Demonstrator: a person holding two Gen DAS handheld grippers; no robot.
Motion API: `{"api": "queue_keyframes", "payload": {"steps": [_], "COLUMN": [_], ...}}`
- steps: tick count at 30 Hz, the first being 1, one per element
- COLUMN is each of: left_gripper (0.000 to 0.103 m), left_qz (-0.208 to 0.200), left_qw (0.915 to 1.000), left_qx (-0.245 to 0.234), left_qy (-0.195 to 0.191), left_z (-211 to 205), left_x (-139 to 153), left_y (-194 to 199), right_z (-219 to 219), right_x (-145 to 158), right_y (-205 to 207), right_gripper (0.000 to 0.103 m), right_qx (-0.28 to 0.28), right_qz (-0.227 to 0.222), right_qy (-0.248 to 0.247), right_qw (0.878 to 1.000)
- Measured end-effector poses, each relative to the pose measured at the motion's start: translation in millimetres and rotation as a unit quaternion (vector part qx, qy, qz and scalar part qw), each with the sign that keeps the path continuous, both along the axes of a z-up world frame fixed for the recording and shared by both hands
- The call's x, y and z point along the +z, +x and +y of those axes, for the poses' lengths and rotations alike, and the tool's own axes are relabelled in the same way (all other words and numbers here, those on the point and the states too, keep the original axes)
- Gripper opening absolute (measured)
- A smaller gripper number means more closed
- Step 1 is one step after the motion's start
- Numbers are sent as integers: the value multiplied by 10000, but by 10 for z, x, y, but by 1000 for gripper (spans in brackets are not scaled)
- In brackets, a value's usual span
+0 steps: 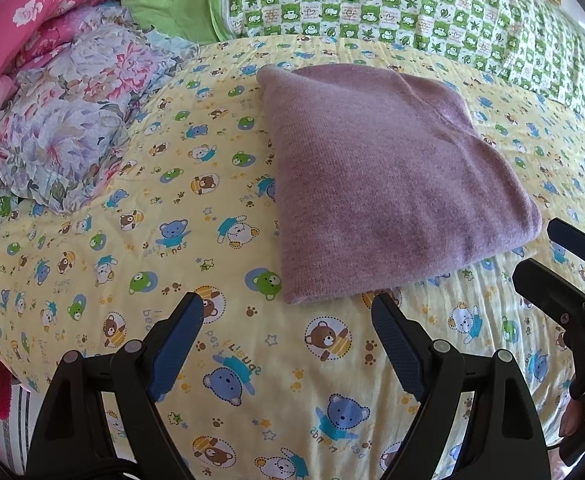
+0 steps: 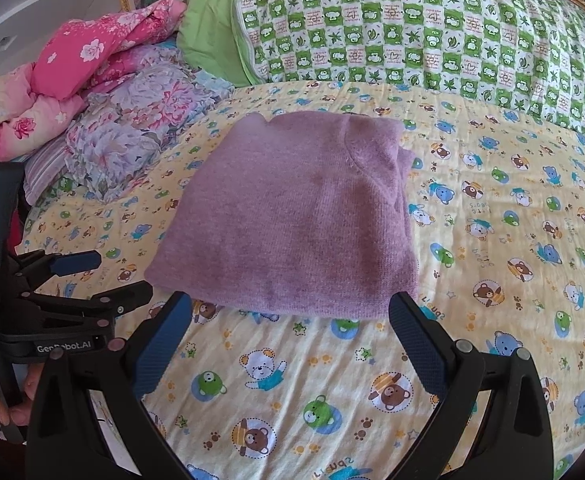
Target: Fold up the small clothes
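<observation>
— Knitwear first: where is it placed?

— A purple knitted garment (image 2: 288, 216) is seen lying folded into a compact, roughly square packet on the yellow bear-print bedspread (image 2: 492, 240), near the middle of the bed, with a green checked pillow (image 2: 412, 24) behind it and floral bedding (image 2: 132, 140) piled to one side.

— And how are the tools held?

— The left gripper (image 1: 288, 332) is spread wide with nothing between its jaws, just short of the packet's near edge. The right gripper (image 2: 292, 332) is likewise wide apart and empty, its tips just beside the near hem.

— What should be minded in this step?

— The fold appears close to finished. If another fold is wanted, the near edge should be pinched at both corners together, lifted evenly and laid flat, so the soft layers are not dragged askew.

— Can any writing be read?

— "GenRobot.AI" (image 2: 63, 347) is printed on the left tool's body. Mirrored words resembling "best friends" (image 1: 170, 249) are scattered over the bedspread.
</observation>
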State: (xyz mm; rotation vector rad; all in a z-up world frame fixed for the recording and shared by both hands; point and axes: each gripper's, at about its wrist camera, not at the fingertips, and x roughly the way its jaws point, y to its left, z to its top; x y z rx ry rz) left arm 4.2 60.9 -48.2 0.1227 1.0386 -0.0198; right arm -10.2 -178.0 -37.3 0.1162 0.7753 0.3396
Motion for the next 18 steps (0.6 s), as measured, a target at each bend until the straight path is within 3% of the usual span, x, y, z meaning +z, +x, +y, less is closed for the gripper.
{"api": "queue_keyframes", "payload": {"steps": [18], "left_gripper": [86], "left_qz": [82], "left_qw": [9999], "left_qx": [-38], "left_qy": [-68], "left_z": [-16], "left_x": [-8], "left_y": [-7], "right_z": [4], "right_x": [3], "right_y": [15], "right_gripper": [99], "right_qx": [23], "right_qz": [8], "right_qy": [36], "right_qw": [10000]}}
